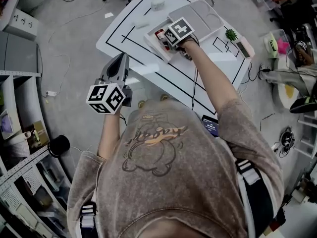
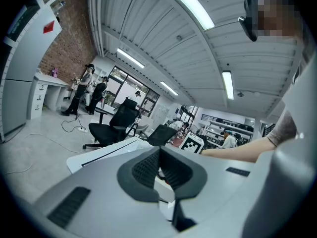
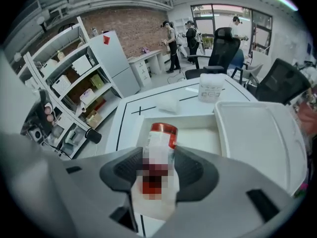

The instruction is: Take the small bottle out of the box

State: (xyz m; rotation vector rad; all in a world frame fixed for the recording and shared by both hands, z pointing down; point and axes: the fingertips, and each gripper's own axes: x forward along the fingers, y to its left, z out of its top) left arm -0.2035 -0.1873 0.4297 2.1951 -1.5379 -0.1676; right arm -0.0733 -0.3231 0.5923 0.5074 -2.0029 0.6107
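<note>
Brick wall [image 3: 133,29], grey floor [image 1: 69,73], office chairs [image 2: 106,130]

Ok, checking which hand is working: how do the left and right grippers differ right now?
The right gripper clamps the red-capped bottle above the white box; the left gripper holds nothing, jaws together. The right points down over the table; the left is level, at its edge. Both carry marker cubes.
</note>
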